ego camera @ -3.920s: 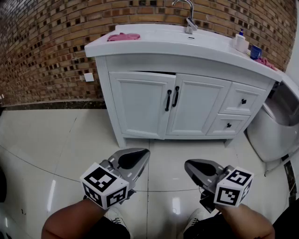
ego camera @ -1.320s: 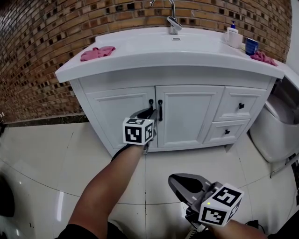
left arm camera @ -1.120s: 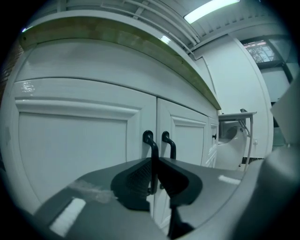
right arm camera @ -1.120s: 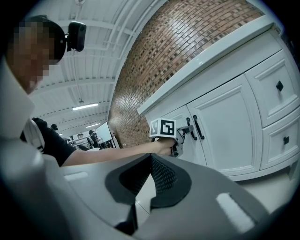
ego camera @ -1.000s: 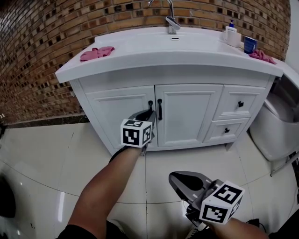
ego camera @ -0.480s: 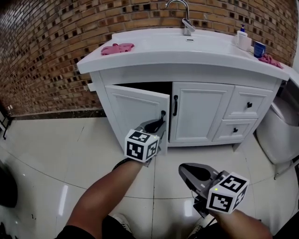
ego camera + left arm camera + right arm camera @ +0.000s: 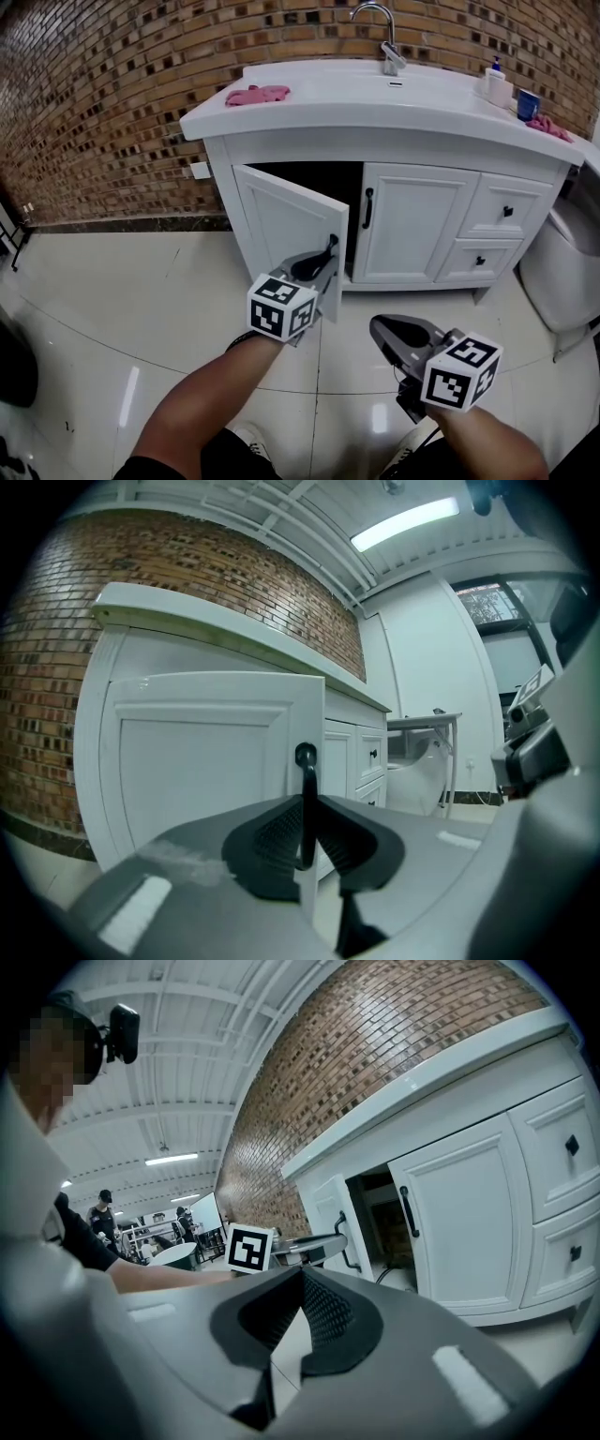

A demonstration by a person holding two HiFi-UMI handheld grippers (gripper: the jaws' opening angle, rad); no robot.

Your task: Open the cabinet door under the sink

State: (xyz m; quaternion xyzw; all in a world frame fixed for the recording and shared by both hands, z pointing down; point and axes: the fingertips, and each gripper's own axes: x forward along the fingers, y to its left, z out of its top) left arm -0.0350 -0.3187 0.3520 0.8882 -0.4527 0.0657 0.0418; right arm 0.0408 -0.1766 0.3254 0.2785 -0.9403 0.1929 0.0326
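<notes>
The white vanity's left door (image 7: 286, 220) stands swung out from the cabinet, with a dark opening (image 7: 328, 178) behind it. My left gripper (image 7: 319, 264) is shut on that door's black bar handle (image 7: 331, 246). In the left gripper view the handle (image 7: 306, 761) runs upright between the ribbed pads (image 7: 277, 832), in front of the door panel (image 7: 206, 761). The right door (image 7: 412, 220) is closed. My right gripper (image 7: 396, 330) hangs low over the floor in front of it, shut with nothing in it (image 7: 300, 1279). The right gripper view shows the open door (image 7: 323, 1208) too.
Two closed drawers (image 7: 506, 211) sit right of the doors, and a toilet (image 7: 567, 272) stands at the far right. On the countertop are a pink cloth (image 7: 258, 94), a faucet (image 7: 386, 37) and a soap bottle (image 7: 497, 84). A brick wall (image 7: 94, 103) backs the glossy tiled floor (image 7: 141, 300).
The left door went from closed to swung open. My left gripper drew back toward me with the handle in it. The right gripper stayed low in front.
</notes>
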